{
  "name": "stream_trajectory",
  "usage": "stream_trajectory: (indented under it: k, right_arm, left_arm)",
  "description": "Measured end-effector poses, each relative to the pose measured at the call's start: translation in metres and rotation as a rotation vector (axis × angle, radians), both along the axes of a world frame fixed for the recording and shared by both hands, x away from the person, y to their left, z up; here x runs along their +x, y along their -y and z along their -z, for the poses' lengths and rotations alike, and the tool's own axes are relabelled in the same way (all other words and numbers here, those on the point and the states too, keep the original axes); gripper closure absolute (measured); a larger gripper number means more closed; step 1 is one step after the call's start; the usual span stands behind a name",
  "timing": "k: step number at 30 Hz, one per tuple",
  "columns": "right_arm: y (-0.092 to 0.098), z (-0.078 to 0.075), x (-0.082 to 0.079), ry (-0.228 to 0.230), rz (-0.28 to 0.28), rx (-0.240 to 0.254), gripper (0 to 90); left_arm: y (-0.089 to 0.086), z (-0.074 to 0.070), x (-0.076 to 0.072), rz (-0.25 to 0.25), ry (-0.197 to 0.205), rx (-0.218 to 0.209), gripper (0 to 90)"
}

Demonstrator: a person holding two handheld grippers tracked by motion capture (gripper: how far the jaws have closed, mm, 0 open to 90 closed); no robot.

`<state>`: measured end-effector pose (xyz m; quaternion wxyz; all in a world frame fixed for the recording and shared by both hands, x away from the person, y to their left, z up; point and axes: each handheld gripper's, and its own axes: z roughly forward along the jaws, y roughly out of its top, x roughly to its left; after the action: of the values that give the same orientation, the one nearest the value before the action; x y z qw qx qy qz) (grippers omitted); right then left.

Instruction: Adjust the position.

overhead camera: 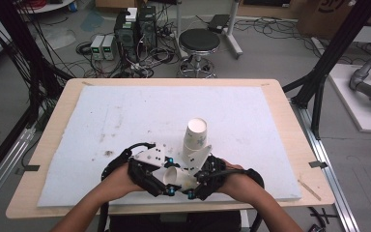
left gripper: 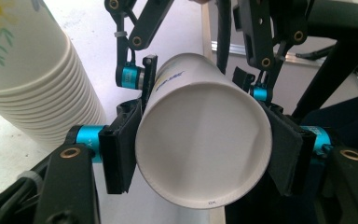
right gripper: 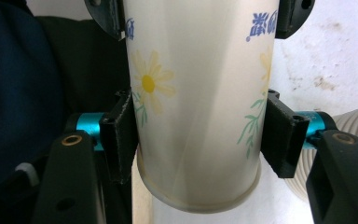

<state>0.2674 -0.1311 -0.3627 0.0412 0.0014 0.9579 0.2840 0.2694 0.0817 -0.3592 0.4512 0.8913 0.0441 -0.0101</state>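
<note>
The main risk here is crushing or tearing: a single paper cup (left gripper: 200, 135) lies on its side between the two grippers, thin-walled and easy to dent, and if the hands pull apart unevenly, or one squeezes harder than the other, I judge the cup could buckle at the rim or slip free and roll off the near edge of the table (overhead camera: 53, 130). A second risk is the stack of paper cups (overhead camera: 194, 137) standing upside down just beyond the hands at about twelve o'clock; a careless swing of either gripper could knock it over, since it is tall and narrow. The left gripper (overhead camera: 162, 186), low in the high view at about seven o'clock from the stack, has its jaws clamped on the cup near the open mouth, the pads pressing the wall from both sides in its own view. The right gripper (overhead camera: 191, 189), at about five o'clock from the stack, is likewise clenched on the same cup, its pads (right gripper: 121, 135) flat against the flowered wall. Neither stands wider than the cup itself. The cup hangs between the two hands close to the near edge of the white foam sheet (overhead camera: 125, 116), apart from the stack.
</note>
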Motion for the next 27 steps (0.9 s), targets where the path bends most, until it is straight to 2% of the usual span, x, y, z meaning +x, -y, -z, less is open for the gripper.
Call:
stream_trajectory:
  k: [6,10,11,13,15,18,19,24,27]
  right_arm:
    - [-0.003,-0.001,0.000,-0.010,-0.005,-0.043,37.6]
    - [-0.002,-0.003,-0.001,-0.010,-0.005,-0.042,35.4]
    - [-0.002,-0.002,-0.001,-0.005,-0.001,-0.031,33.6]
    - [0.001,-0.003,0.000,-0.004,0.018,0.011,29.8]
    - [0.005,-0.003,0.001,-0.024,0.044,0.063,24.7]
    - [0.016,-0.003,0.001,-0.036,0.075,0.194,22.0]
    - [0.018,-0.004,0.001,-0.039,0.082,0.219,21.7]
    - [0.036,-0.002,-0.002,-0.008,0.107,0.385,20.5]
    - [0.043,0.000,-0.004,-0.002,0.131,0.459,20.5]
  left_arm:
    - [0.001,0.001,-0.001,0.007,0.011,0.015,36.8]
    - [-0.001,0.001,-0.002,0.003,0.017,0.000,37.3]
    - [-0.003,0.001,-0.002,-0.006,0.016,-0.019,37.3]
    - [-0.007,0.002,-0.001,-0.012,0.012,-0.052,37.3]
    - [-0.012,0.003,-0.002,-0.024,-0.002,-0.095,37.4]
    - [-0.020,0.007,-0.002,-0.044,-0.013,-0.148,37.4]
    - [-0.022,0.008,-0.003,-0.055,-0.021,-0.165,37.4]
    - [-0.032,0.015,-0.008,-0.081,-0.015,-0.254,37.4]
    - [-0.036,0.018,-0.009,-0.097,-0.009,-0.285,37.3]
